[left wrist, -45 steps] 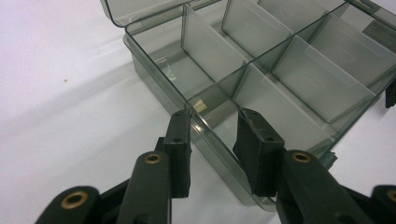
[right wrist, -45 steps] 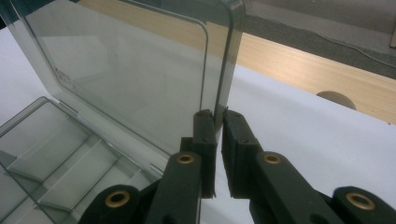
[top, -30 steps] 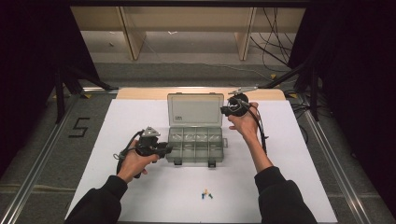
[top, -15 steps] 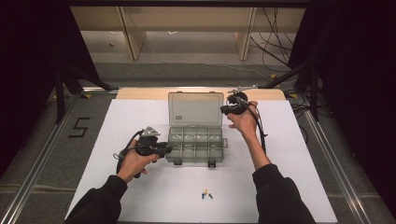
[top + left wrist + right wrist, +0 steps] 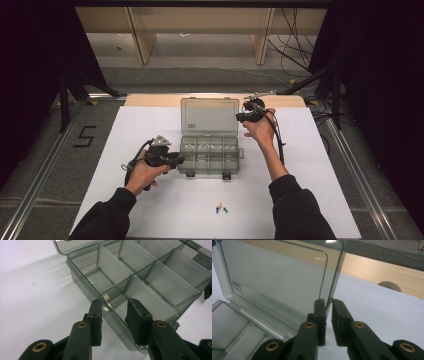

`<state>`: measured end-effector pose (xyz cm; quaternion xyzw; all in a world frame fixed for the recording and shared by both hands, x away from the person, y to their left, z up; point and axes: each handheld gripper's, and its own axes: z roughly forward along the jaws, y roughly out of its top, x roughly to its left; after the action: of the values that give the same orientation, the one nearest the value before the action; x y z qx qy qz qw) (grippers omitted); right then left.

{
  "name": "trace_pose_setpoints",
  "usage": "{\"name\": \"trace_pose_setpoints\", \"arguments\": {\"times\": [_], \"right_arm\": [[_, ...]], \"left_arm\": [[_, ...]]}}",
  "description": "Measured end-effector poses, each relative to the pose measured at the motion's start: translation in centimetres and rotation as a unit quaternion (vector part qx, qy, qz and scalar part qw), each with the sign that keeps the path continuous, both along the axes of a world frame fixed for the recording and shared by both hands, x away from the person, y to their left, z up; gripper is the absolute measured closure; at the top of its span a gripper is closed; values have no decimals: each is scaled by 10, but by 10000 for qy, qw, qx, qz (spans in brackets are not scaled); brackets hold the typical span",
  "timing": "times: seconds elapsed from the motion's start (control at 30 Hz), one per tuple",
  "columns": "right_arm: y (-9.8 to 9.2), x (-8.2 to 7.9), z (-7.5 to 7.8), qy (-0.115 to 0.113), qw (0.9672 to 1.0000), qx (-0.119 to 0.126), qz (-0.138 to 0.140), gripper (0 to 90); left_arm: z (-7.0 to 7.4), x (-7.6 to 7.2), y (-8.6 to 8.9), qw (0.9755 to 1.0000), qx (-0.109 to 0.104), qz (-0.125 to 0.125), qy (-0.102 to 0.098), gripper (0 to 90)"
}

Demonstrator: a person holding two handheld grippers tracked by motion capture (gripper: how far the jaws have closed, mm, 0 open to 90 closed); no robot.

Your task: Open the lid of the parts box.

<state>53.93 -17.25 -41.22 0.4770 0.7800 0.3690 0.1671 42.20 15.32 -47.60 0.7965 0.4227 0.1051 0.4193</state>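
Observation:
A smoky clear compartment box (image 5: 207, 171) lies mid-table with its lid (image 5: 209, 115) standing up at the back. My right gripper (image 5: 239, 118) is at the lid's right edge. In the right gripper view the jaws (image 5: 328, 301) are nearly together, pinching that edge of the lid (image 5: 274, 277). My left gripper (image 5: 179, 160) is at the box's front left corner. In the left gripper view its jaws (image 5: 113, 301) straddle the end wall (image 5: 82, 287), one outside and one over a compartment, with a gap left. A small cream piece (image 5: 107, 297) lies in the nearest compartment.
A few small coloured pieces (image 5: 220, 207) lie on the white table sheet (image 5: 320, 190) near the front edge. A wooden strip (image 5: 150, 100) runs along the table's far edge. Cables (image 5: 277, 145) trail from the right gripper along the forearm.

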Motion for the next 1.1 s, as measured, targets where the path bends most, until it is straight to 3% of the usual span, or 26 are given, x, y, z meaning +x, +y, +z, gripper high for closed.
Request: {"name": "trace_pose_setpoints", "arguments": {"times": [0.17, 0.23, 0.33, 0.47, 0.5, 0.57, 0.6, 0.63, 0.73, 0.83, 0.87, 1.0, 1.03, 1.1], "right_arm": [[0, 1, -1, -30, 10000, -17, 0, 816], [-2, 1, -1, -49, 9999, -93, 122, 809], [-2, 1, -1, -58, 10000, -36, 33, 792], [-3, -1, 1, -84, 9999, -58, 75, 764], [-2, -1, 2, -84, 9999, -42, 101, 753], [-2, -3, 4, -159, 9997, -80, 142, 726], [0, -6, 6, -73, 9999, -29, 87, 704], [-1, -6, 7, -224, 9995, -96, 204, 681], [2, -11, 13, -384, 9982, -199, 425, 579], [6, -22, 20, -397, 9971, -297, 574, 493], [7, -25, 22, -527, 9958, -321, 682, 476], [11, -41, 30, -581, 9938, -265, 908, 400], [10, -43, 31, -666, 9916, -296, 1069, 392], [12, -51, 35, -691, 9906, -270, 1153, 366]], "left_arm": [[1, 0, 1, 10000, 37, -16, 23, 655], [1, 0, 1, 10000, 54, -7, 42, 654], [2, 1, 4, 9996, 242, -139, 94, 646], [1, 1, 2, 9998, 173, -64, 107, 636], [2, 1, 4, 9995, 252, -146, 111, 635], [2, 1, 3, 9997, 236, -50, 60, 624], [3, 0, 3, 9997, 211, -65, 63, 616], [4, 1, 5, 9992, 341, -185, 78, 613], [4, 0, 5, 9995, 278, -109, 78, 582], [8, -2, 7, 9998, 177, 22, 42, 525], [9, -3, 7, 9999, 150, 54, 22, 508], [17, -9, 9, 9999, 45, 95, -112, 434], [18, -11, 10, 9999, 60, 52, -130, 415], [19, -12, 9, 9999, 18, 69, -141, 387]]}}
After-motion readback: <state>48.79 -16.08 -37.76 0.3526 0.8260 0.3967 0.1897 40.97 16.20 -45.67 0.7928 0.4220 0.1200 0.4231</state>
